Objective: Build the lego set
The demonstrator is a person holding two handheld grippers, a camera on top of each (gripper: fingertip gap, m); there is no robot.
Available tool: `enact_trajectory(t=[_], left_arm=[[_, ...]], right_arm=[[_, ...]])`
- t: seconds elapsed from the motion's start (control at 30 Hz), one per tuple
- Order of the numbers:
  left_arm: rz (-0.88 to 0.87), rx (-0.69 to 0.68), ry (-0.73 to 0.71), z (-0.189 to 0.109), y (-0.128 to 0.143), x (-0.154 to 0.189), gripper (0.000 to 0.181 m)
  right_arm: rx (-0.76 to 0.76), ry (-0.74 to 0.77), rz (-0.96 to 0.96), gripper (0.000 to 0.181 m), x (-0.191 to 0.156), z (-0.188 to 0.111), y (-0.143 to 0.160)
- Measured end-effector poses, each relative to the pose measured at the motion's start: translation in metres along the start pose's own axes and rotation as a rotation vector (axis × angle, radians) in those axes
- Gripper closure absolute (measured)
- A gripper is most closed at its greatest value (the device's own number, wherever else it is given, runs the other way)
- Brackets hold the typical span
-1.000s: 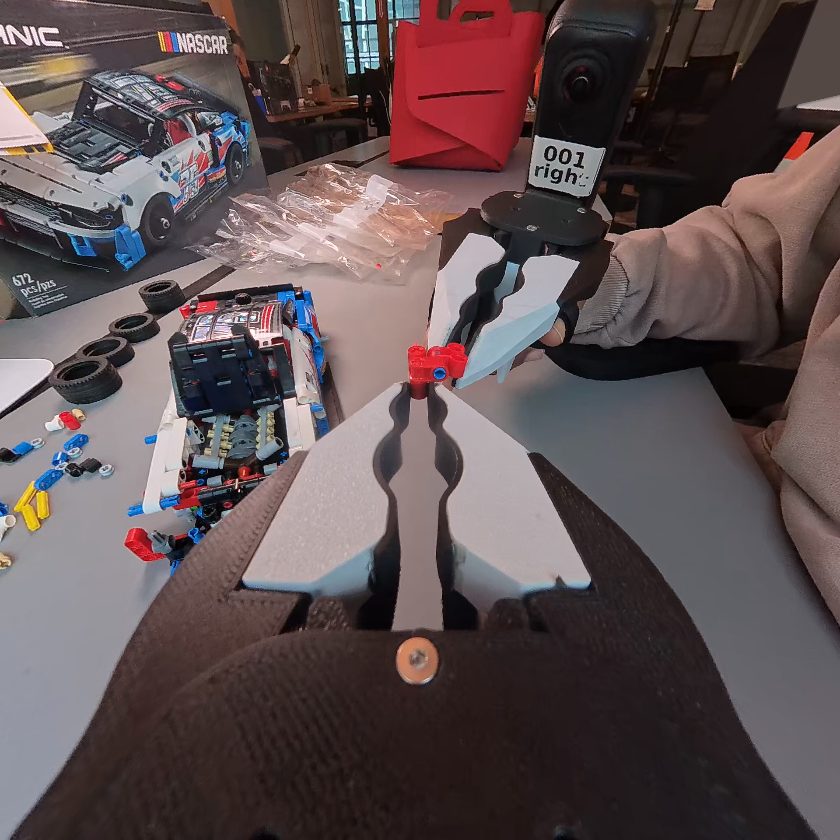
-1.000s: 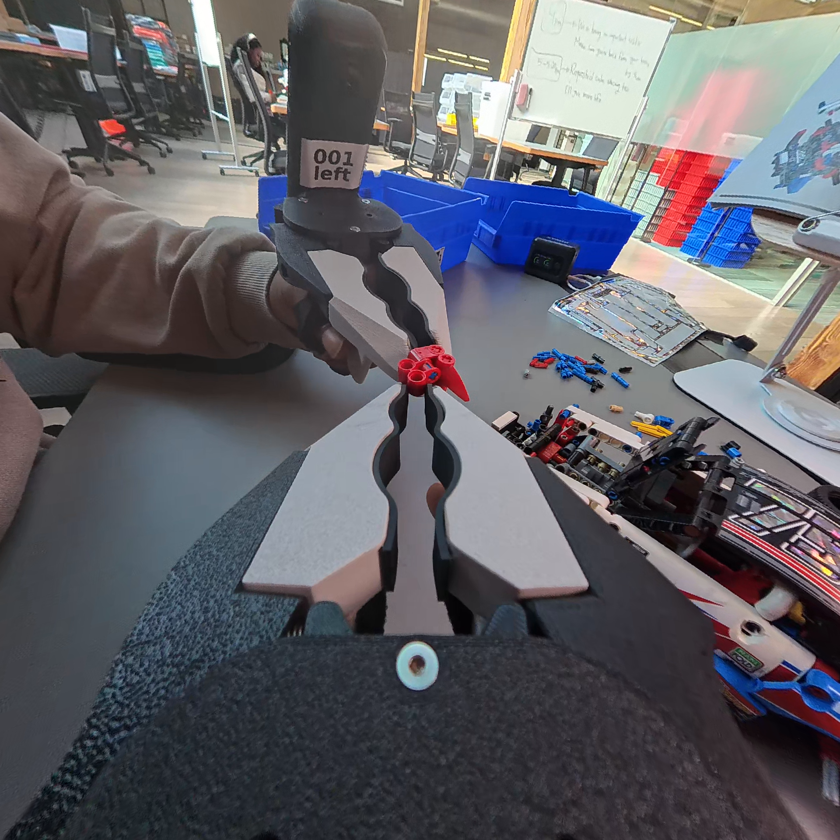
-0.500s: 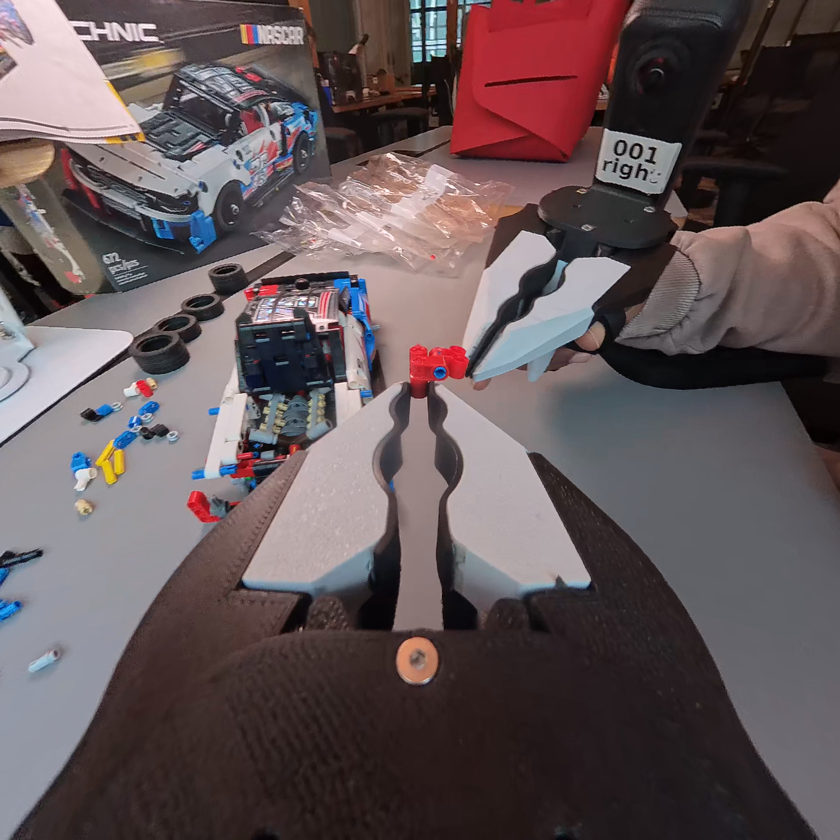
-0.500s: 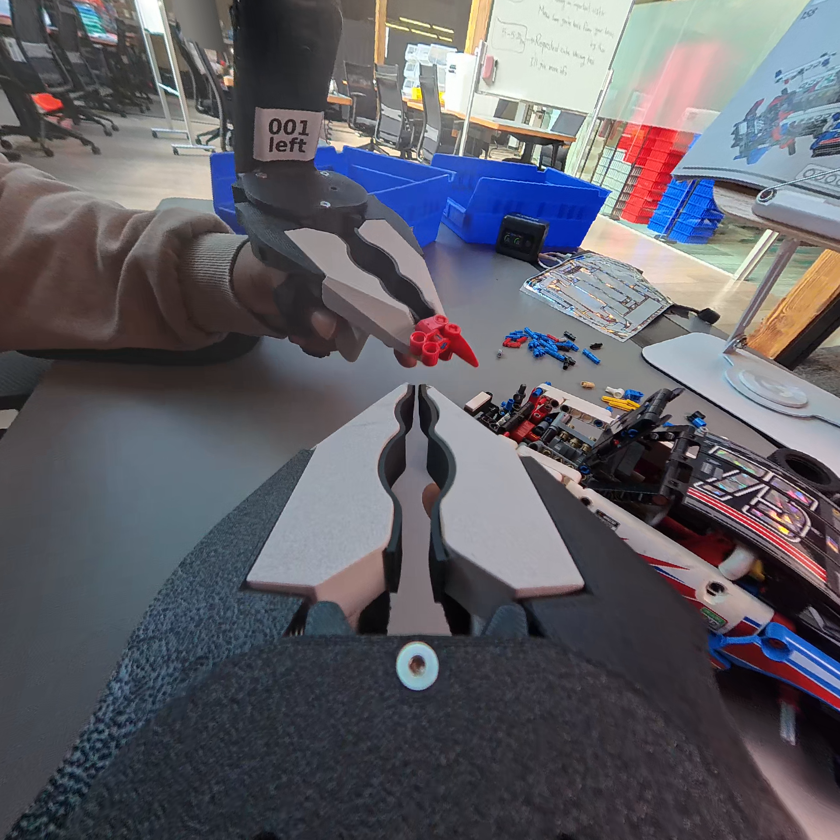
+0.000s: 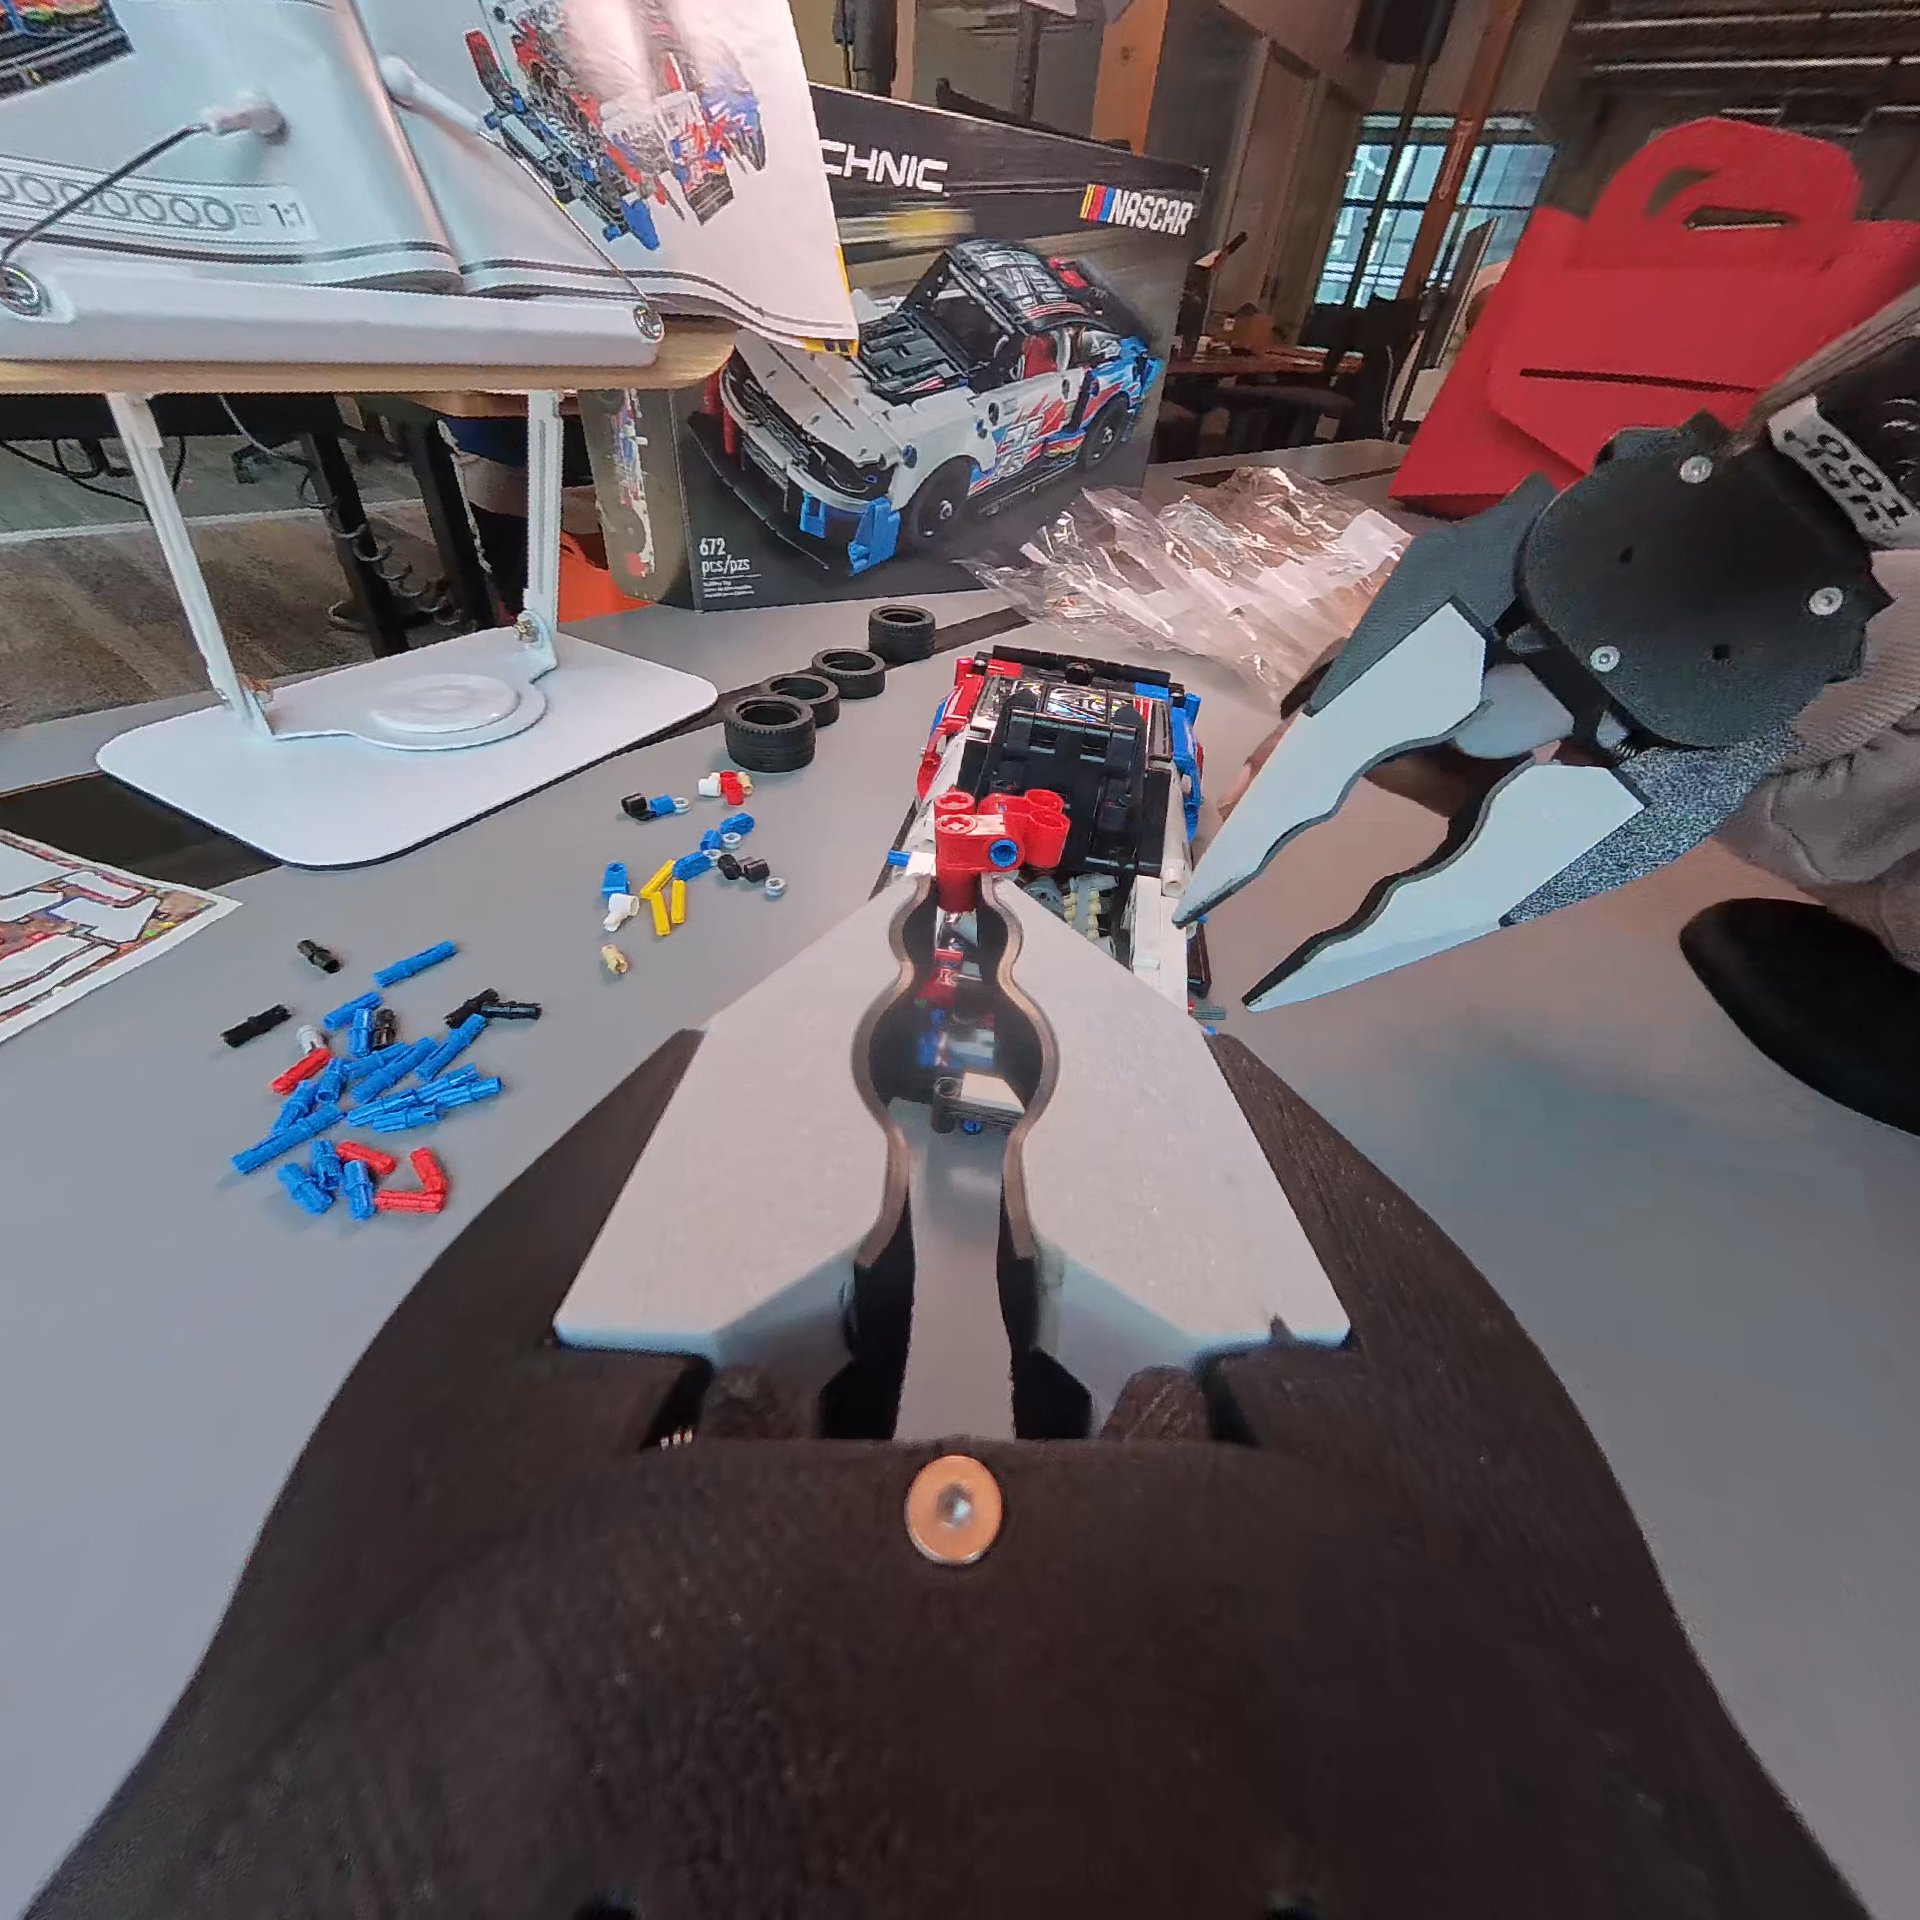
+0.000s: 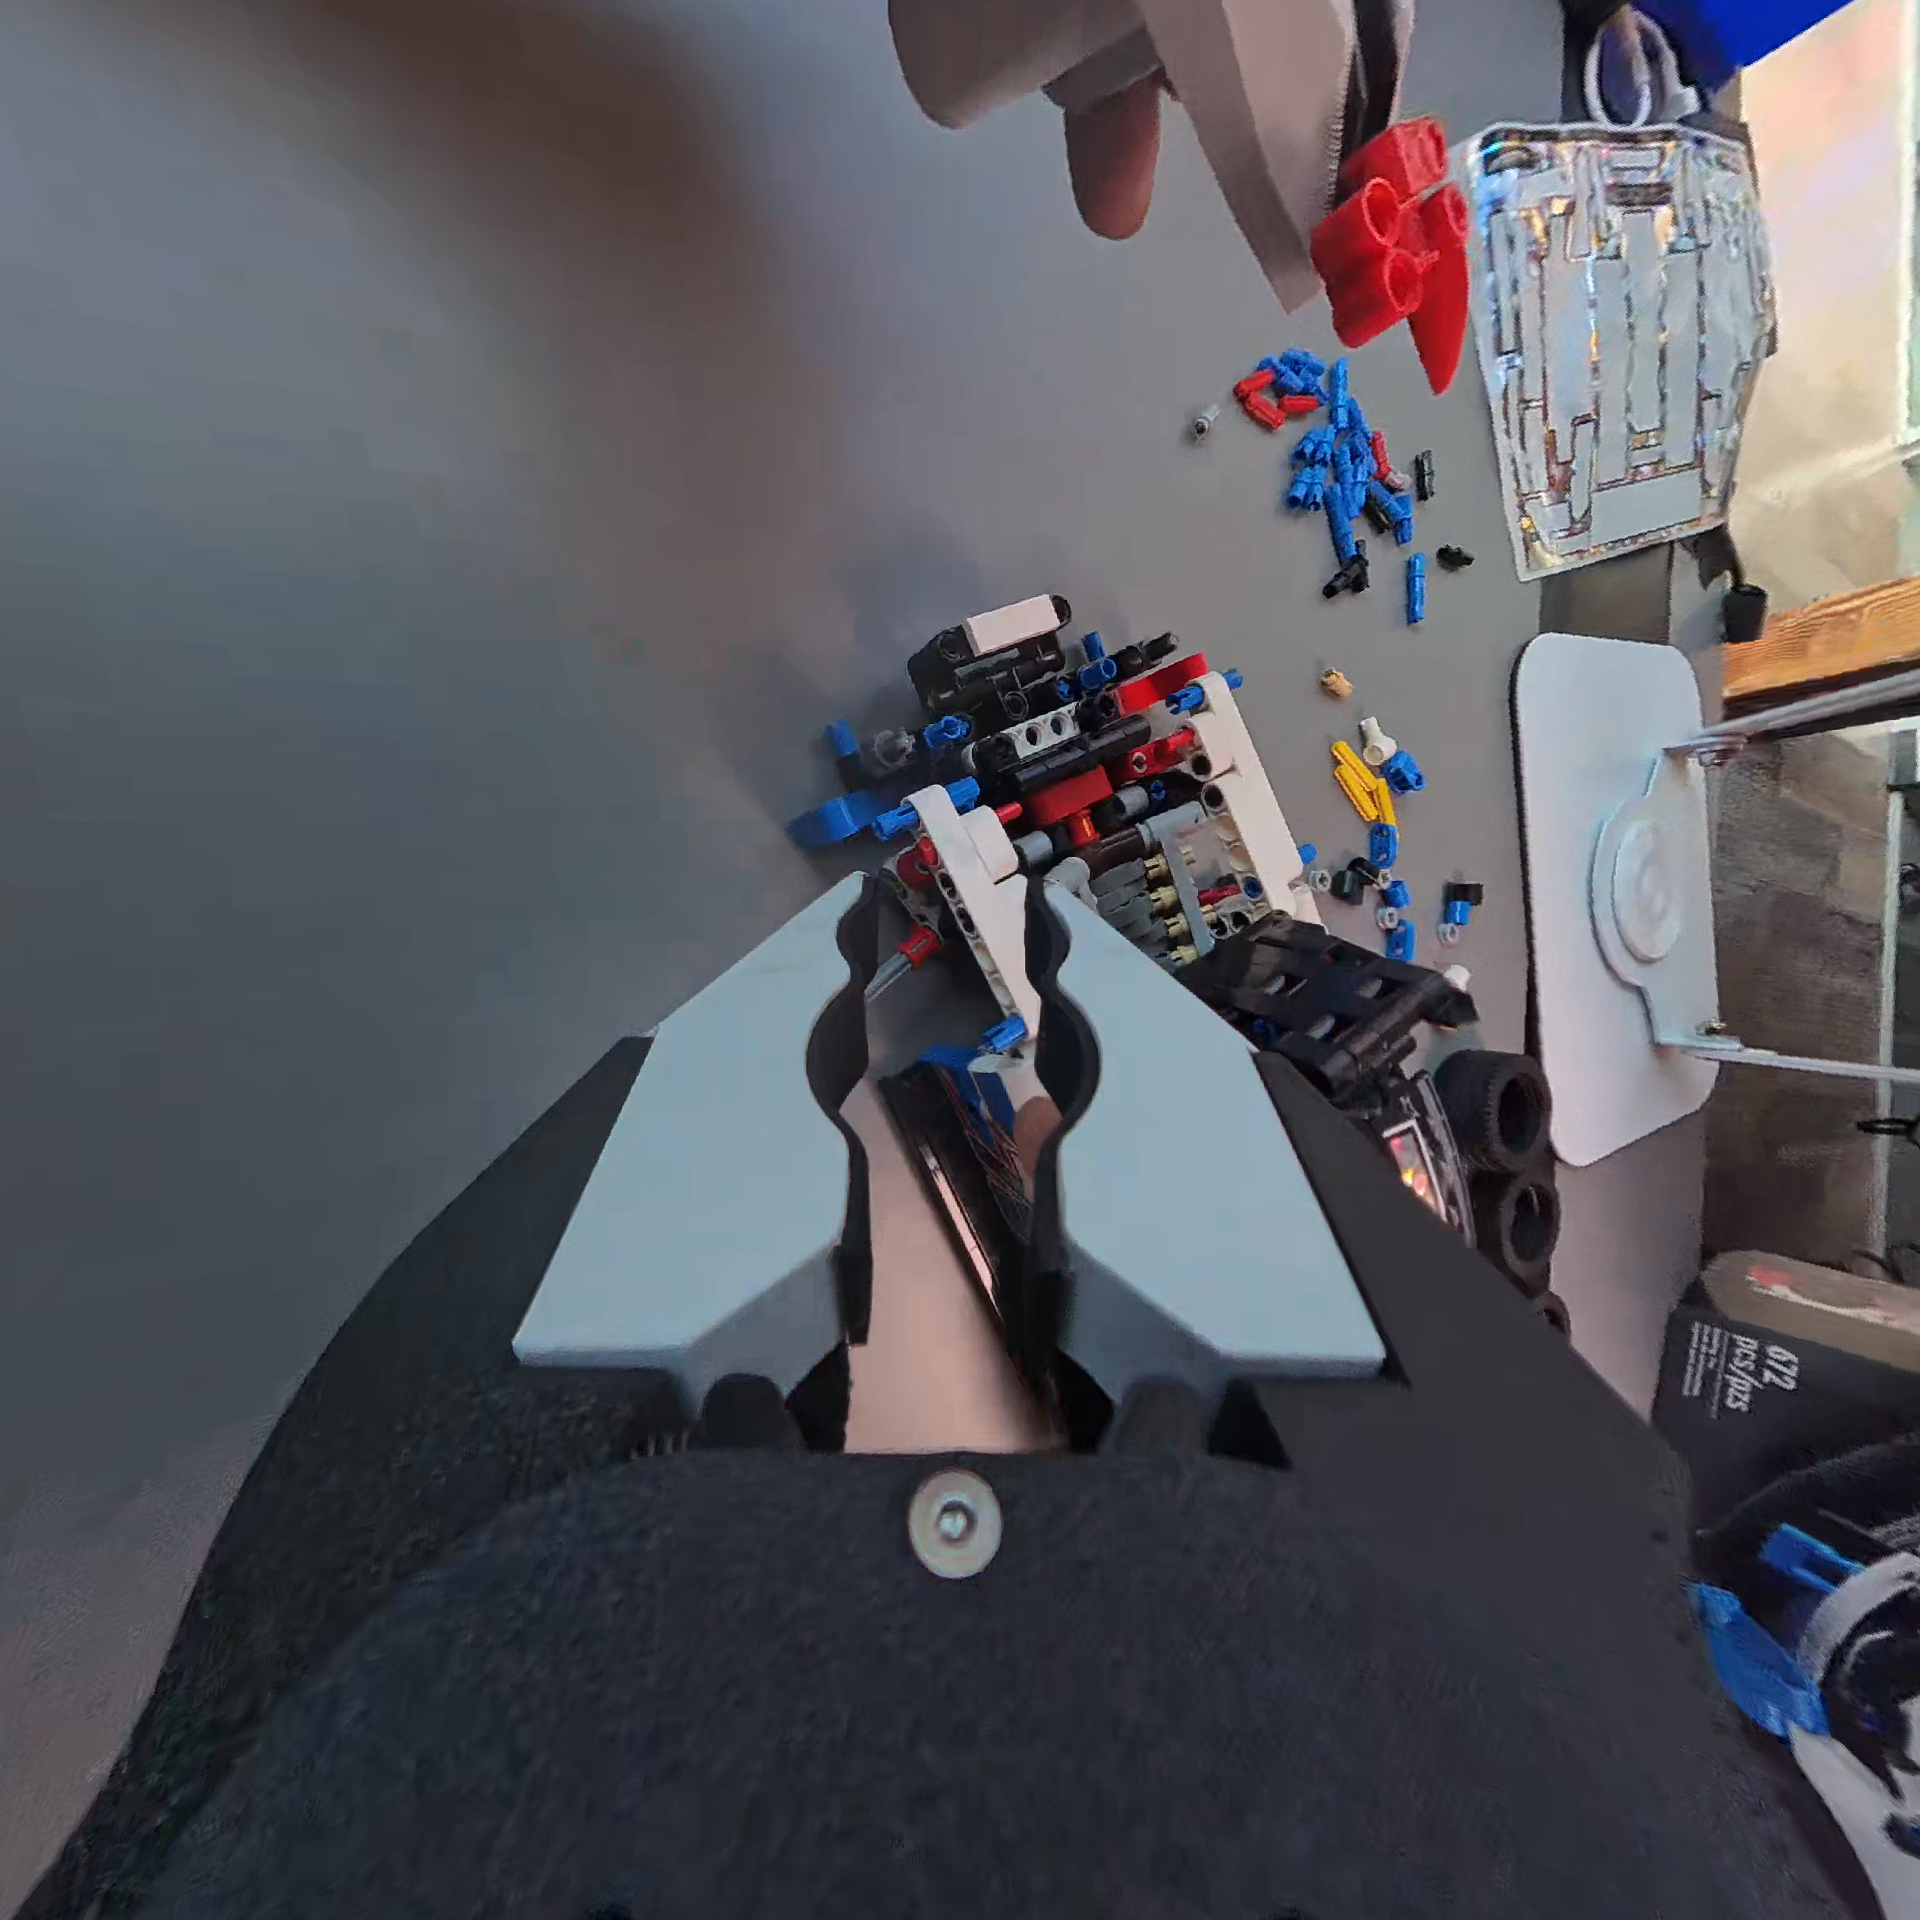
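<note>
My left gripper (image 5: 956,896) is shut on a small red lego piece (image 5: 992,836) with a blue pin and holds it above the table, in line with the partly built race car (image 5: 1070,748). The right gripper (image 5: 1214,961) is open, its tips at the car's right side. In the right wrist view my right gripper (image 6: 951,904) stands open over the car (image 6: 1091,790), with a white side beam (image 6: 977,914) between its fingers. I cannot tell if they touch it. The red piece (image 6: 1392,249) shows at the top, in the left gripper's fingers (image 6: 1247,125).
Loose blue, red, black and yellow pins (image 5: 374,1081) lie left of the car. Several tyres (image 5: 810,707) sit behind them. A white book stand (image 5: 416,727) holds the instructions (image 5: 416,156). The set's box (image 5: 935,395), plastic bags (image 5: 1195,582), a red bag (image 5: 1683,312) and a sticker sheet (image 5: 73,935) ring the table. Spacing between my two grippers at the tips: around 11 cm.
The right gripper drew back from the red piece, opened and swung down to the car's side. My left gripper turned left, carrying the red piece over toward the car.
</note>
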State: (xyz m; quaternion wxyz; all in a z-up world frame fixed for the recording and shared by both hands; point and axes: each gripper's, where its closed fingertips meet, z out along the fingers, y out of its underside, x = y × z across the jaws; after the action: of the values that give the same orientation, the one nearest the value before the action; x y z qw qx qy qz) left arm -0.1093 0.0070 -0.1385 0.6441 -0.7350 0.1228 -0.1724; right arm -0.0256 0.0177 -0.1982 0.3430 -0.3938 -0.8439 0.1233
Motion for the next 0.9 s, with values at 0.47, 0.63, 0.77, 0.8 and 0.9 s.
enact_trajectory(t=[0.47, 0.63, 0.77, 0.8, 0.9], left_arm=[[0.015, -0.009, 0.004, -0.001, -0.001, -0.002, 0.177], [0.016, -0.037, 0.006, 0.0, 0.005, -0.002, 0.176], [0.01, -0.076, 0.03, 0.004, 0.013, 0.003, 0.176], [0.012, -0.091, 0.036, 0.005, 0.016, 0.005, 0.176], [0.031, -0.127, 0.068, 0.009, 0.024, 0.014, 0.176]], right_arm=[[-0.202, -0.185, -0.07, 0.164, 0.006, 0.02, 0.007], [-0.203, -0.176, -0.092, 0.164, -0.005, 0.01, 0.011], [-0.215, -0.167, -0.106, 0.164, -0.018, -0.002, 0.016], [-0.222, -0.162, -0.11, 0.164, -0.022, -0.006, 0.018], [-0.237, -0.145, -0.134, 0.164, -0.035, -0.018, 0.023]])
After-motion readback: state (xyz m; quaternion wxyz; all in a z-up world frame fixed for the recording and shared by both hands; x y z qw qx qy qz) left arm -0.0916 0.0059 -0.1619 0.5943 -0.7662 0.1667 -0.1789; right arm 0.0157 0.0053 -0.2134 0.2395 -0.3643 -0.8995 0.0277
